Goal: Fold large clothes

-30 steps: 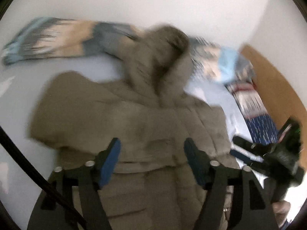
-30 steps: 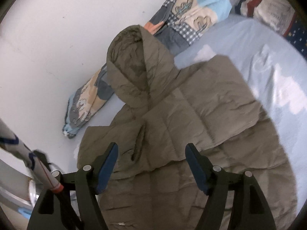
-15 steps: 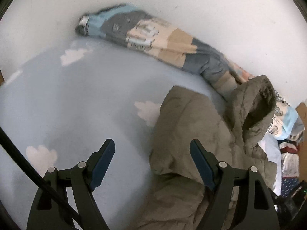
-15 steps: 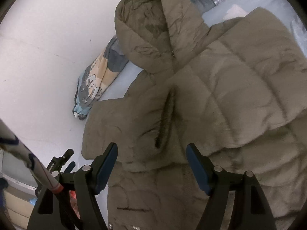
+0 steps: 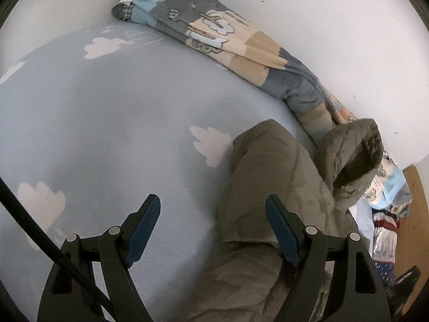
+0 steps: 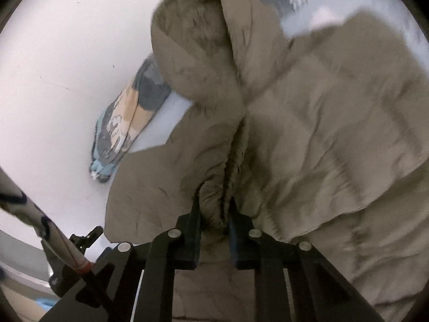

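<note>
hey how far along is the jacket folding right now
Early stage. Done: the olive jacket lies spread on the cloud-print sheet. In hand: the right gripper has its jaws pinched on a ridge of jacket fabric; the left gripper is open, holding nothing. Left: the folds themselves; the hood is not folded in.

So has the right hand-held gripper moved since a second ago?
Yes. The right hand-held gripper went forward toward the hood and wall, and shut on the jacket.
</note>
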`<state>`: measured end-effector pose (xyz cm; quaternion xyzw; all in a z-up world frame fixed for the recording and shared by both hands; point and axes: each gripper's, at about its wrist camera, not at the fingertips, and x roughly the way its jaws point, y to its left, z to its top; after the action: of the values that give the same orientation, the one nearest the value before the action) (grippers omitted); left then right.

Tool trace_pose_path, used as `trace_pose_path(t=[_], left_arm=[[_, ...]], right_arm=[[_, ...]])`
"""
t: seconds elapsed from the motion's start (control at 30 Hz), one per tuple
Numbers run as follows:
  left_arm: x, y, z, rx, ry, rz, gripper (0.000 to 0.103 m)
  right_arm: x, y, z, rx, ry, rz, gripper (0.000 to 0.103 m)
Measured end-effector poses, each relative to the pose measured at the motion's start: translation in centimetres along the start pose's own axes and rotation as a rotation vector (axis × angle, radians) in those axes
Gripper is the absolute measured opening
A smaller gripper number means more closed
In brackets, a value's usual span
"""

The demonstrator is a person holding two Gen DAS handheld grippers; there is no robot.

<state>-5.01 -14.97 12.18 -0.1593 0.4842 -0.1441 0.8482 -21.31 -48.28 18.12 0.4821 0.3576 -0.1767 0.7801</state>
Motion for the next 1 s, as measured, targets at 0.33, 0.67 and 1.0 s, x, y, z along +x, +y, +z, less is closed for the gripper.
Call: trace_pose_path(t=[0.33,0.67,1.0], left_arm=[[2.5,-3.9,-2.2,0.135,0.045,0.028,0.079],[4.5,-8.5,-4.7,0.348,0.003,0.150,0.079],[7.0,-11.2,-6.9,0.534,0.016,0.281,0.080]], right_arm=[[-5.9,-1.5,4.9,-0.171,-0.129,-0.276,0.017],[-5.8,-8.1,5.1,-0.064,-0.128,-0.267,0.017],[-3.4,-10.0,5.3,-0.040,-0.062,-0.327,0.020]])
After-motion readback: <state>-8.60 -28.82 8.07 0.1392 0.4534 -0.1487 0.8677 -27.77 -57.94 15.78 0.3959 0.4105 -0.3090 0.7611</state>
